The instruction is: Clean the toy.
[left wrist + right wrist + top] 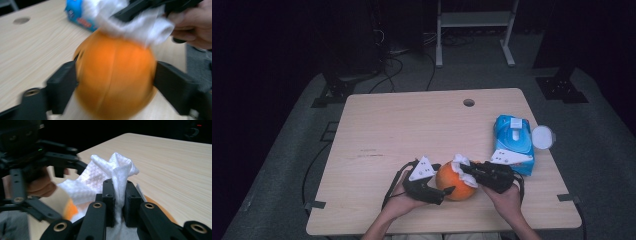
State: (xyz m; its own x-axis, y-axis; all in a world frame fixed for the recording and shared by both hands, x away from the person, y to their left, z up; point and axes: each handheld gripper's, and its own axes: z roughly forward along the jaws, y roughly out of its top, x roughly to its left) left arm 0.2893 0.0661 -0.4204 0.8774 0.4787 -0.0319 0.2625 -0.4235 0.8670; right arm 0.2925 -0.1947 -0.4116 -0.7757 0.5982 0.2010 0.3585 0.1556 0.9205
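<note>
Orange ball point(453, 183) sits near the front edge of the bench point(402, 130), right of centre, between the two hands. Left tongs point(443, 192) hold the ball, one jaw on each flank as the left gripper view shows, jaws spread wide around it. Right tongs point(463, 167) are pinched shut on a white wipe point(107, 178), a fold of it standing up between the jaws, the rest draped over the top of the ball. Blue wipe pack point(512, 142) lies at the right edge, a white lid point(543, 136) just beside it. Step in hand, as judged: wiping the ball. To do it well, keep the left grip firm at the widest part so the ball cannot roll or squirt out, press the wipe flat against the skin rather than dragging only its bunched tip, and work in short strokes. Risk: wipe slipping from the pinch under drag.
</note>
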